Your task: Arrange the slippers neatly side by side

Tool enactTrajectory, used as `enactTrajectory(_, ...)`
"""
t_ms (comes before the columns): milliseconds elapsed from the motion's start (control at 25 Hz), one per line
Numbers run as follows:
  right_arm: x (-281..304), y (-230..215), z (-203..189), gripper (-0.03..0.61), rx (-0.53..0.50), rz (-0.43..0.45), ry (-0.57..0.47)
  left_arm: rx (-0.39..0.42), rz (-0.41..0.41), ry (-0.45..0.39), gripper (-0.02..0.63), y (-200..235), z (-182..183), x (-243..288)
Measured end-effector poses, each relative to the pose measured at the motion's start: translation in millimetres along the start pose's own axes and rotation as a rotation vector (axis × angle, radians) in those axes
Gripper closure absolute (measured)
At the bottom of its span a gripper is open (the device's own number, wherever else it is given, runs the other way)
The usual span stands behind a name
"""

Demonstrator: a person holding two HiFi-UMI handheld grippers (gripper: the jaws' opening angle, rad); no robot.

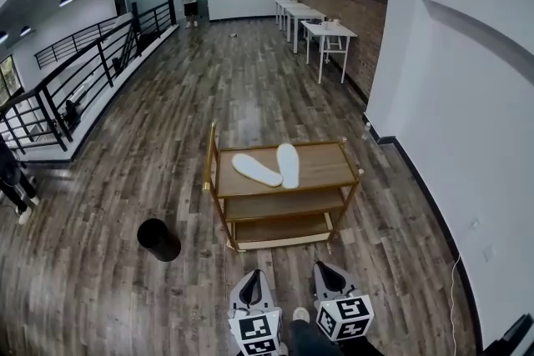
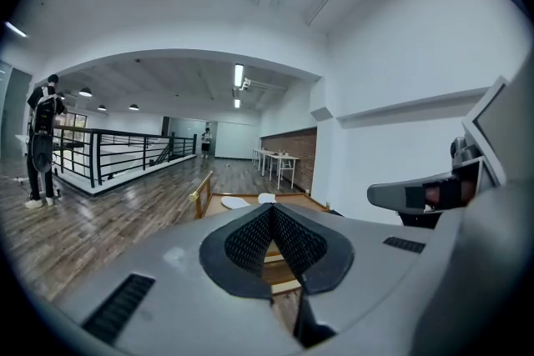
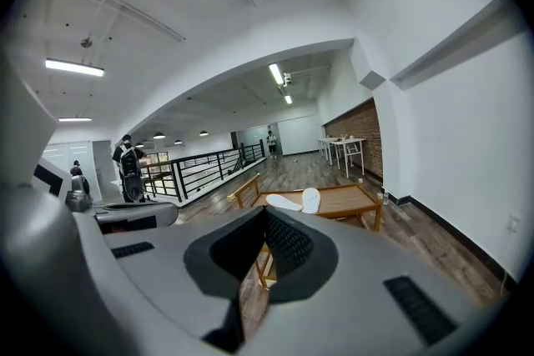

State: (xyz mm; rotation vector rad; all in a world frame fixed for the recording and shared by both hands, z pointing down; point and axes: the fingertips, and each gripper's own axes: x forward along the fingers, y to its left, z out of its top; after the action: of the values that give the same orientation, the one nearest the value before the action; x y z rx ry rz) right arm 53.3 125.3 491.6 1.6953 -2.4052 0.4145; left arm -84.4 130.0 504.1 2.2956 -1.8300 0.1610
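While we stand on the open side of the wooden cart [image 1: 321, 167], both grippers sit low on its near side, well apart from it and touching nothing. Our left gripper [image 1: 251, 273] has its jaws clenched, the dark pads meeting at the tip with nothing between them. Our right gripper [image 1: 329, 269] is just beside it, and its jaws are closed and empty as well. Two white slippers lie on the cart's top shelf, toward its left half. The left slipper [image 1: 256, 169] lies slantwise across the shelf, and the right slipper [image 1: 288, 165] runs straight from the far edge toward us. Their near ends almost meet while their far ends spread apart, so we see a V and not a tidy pair. The cart's two lower shelves are bare wood. A black round stool [image 1: 158, 239] stands on the floor left of the cart, near its front corner.
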Motion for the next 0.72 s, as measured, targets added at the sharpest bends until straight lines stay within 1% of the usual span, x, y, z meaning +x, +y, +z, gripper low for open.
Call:
enactTrajectory(240,43.6,-17.1,16.4,0.580,-0.010,0.039,0.013,-0.009,0.055,0.016,0.612,13.5,9.6,41.6)
enactTrajectory(560,102.4,-74.7,42.9,0.580,0.016,0.044,0.019,0.006,0.070,0.008,0.612,0.4,35.0,115.0)
enactTrajectory(720,125.6,-93.9,51.6,0.580,0.015,0.073,0.023,-0.007,0.120,0.016,0.612,4.0,38.3,143.2)
